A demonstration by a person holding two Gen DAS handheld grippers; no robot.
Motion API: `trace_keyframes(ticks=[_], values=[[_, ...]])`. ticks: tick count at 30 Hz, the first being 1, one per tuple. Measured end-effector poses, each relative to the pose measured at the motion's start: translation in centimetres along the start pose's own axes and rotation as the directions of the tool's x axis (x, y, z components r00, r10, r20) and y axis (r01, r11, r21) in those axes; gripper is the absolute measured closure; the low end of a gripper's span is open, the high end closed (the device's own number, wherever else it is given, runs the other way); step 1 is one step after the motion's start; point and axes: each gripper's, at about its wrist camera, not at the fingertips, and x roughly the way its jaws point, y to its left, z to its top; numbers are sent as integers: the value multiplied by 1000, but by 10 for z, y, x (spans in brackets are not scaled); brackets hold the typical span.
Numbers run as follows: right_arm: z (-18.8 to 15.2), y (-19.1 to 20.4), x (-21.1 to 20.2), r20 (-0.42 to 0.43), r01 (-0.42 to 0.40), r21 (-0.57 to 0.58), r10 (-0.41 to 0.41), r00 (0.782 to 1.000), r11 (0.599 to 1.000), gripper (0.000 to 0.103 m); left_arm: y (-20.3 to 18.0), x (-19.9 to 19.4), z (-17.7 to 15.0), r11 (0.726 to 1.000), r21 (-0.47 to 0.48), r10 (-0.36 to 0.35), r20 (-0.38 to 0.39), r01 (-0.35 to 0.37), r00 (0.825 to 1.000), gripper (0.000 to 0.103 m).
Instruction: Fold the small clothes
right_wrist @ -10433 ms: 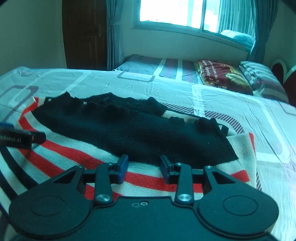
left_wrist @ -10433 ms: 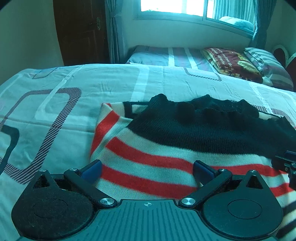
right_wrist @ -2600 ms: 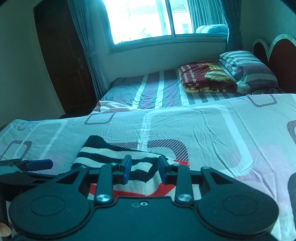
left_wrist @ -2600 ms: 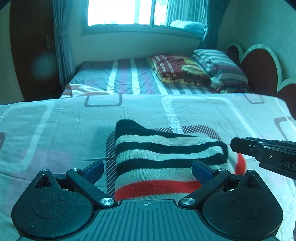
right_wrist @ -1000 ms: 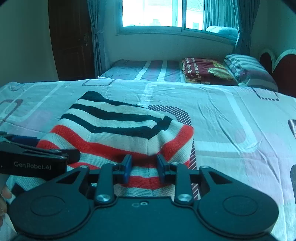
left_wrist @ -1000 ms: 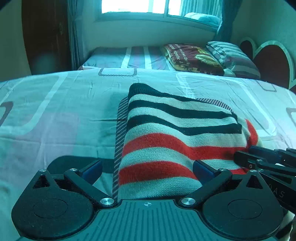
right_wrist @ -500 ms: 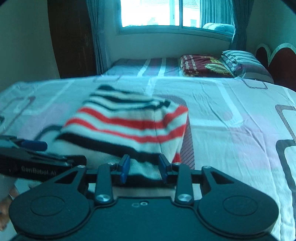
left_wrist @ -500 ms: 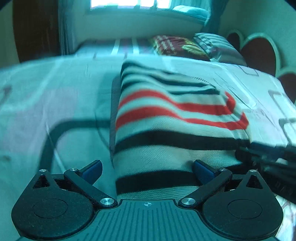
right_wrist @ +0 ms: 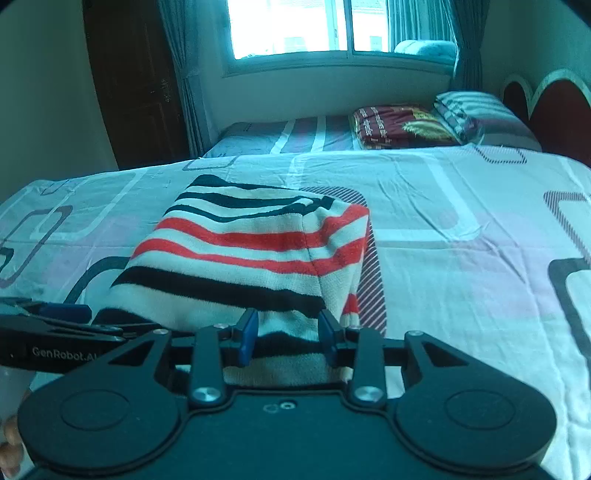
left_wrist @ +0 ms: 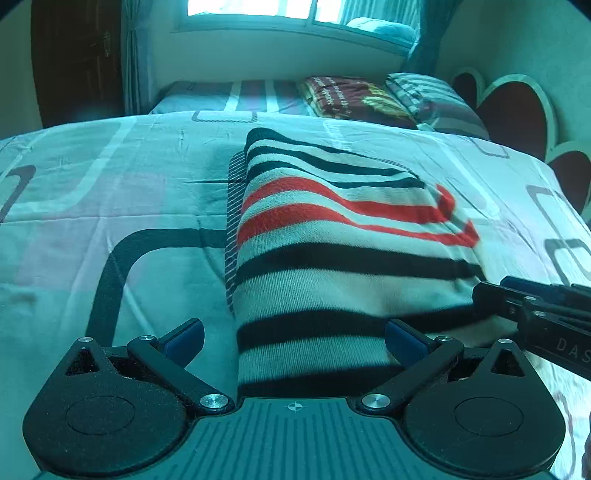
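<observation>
A striped knit sweater, white with red and black bands, lies folded into a thick rectangle on the bed sheet. It also shows in the right wrist view. My left gripper is wide open, its blue pads straddling the sweater's near edge. My right gripper stands open by a narrower gap at the near right part of the sweater, with fabric showing between its pads. Each gripper's fingers show at the edge of the other's view.
The patterned sheet spreads left, right and beyond the sweater. A second bed with a dark red pillow and striped pillow lies behind. A window, dark door and headboard line the walls.
Ten seconds ago the sweater lay spread out with a black part on top; now it is a compact folded stack. In the last second both grippers dropped lower and drew back to its near edge.
</observation>
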Motion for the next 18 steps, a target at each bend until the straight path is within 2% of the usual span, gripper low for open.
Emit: trace_keyframes(ticks=[3, 5, 9, 13, 16, 18], values=[[-8, -3, -14, 5, 3, 14, -3, 1000, 1000, 59, 3, -10, -7, 1000, 10, -11, 3, 11, 1000, 0], [-16, -4, -19, -1, 12, 15, -12, 1000, 1000, 59, 6, -13, -14, 1000, 7, -22, -6, 22, 1000, 0], [-32, -10, -17, -35, 23, 40, -21, 999, 999, 68, 11, -7, -29, 999, -2, -34, -34, 34, 999, 0], [-44, -15, -9, -55, 32, 72, -28, 998, 997, 68, 14, 4, -37, 999, -18, -31, -42, 30, 999, 0], [-49, -17, 2, -73, 34, 89, -28, 997, 995, 69, 10, 9, -41, 1000, 14, -18, -19, 18, 1000, 0], [-54, -24, 4, -61, 17, 143, -9, 998, 990, 67, 8, 9, -42, 1000, 26, -18, -3, 18, 1000, 0]])
